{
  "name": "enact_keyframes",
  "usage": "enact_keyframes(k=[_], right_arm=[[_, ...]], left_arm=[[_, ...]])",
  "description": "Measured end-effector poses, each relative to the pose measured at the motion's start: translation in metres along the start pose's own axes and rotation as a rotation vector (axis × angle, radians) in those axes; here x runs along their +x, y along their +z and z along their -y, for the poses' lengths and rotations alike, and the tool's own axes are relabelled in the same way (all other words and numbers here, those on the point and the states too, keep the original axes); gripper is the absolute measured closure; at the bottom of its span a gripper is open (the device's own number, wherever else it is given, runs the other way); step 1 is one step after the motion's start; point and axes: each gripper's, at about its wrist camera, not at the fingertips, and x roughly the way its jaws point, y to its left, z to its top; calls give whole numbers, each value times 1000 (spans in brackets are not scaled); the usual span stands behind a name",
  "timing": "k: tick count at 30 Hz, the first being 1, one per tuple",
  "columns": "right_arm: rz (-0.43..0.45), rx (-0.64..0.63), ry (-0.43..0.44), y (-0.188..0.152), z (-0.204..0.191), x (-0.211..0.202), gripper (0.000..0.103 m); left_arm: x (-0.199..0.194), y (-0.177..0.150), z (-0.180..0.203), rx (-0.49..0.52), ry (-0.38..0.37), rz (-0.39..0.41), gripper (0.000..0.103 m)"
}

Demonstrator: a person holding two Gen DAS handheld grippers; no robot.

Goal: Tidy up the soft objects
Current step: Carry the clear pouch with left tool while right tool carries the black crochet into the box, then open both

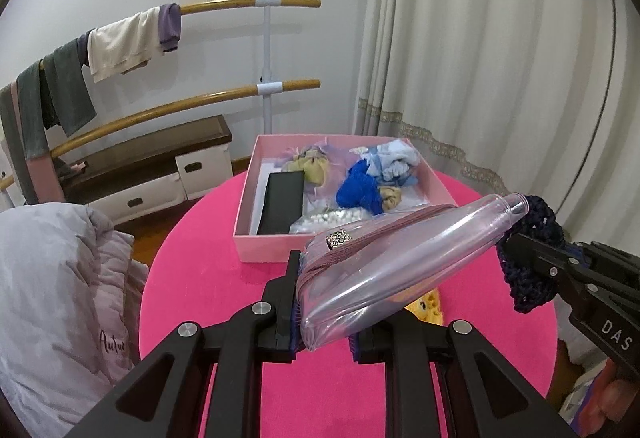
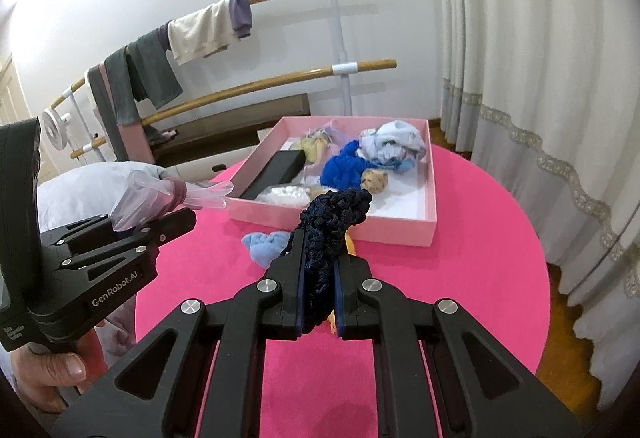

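Pink box on the tabletop already held several soft items; I had the left fingers clamped on a clear pouch and the right fingers clamped on a navy crochet piece, both above the tabletop. Light-blue cloth and a yellow item lay outside the box, so I judged sorting partly done

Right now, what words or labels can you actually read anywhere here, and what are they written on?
"GenRobot.AI": on the side of the left gripper.
"DAS": on the side of the right gripper; any further letters are cut off.
"Autu...": cursive on the grey quilt, rest hidden in a fold.
Small white print low on the left gripper's handle: too blurred to read.
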Motion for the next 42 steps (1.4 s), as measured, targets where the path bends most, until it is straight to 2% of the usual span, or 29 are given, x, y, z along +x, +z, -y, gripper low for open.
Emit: enact_keyframes(k=[15,25,31,42], right_arm=[[24,-18,-27,47,17,19,93],[11,-8,-23,79,33,52,93],[-26,8,-27,93,49,83,93],[-106,38,-30,96,74,132,93]], left_arm=[[35,43,-10,-40,7,21,88],[91,81,-12,-40,4,12,88],[130,105,-12,-45,2,-1,88],[206,139,-8,-32,-1,-48,88]])
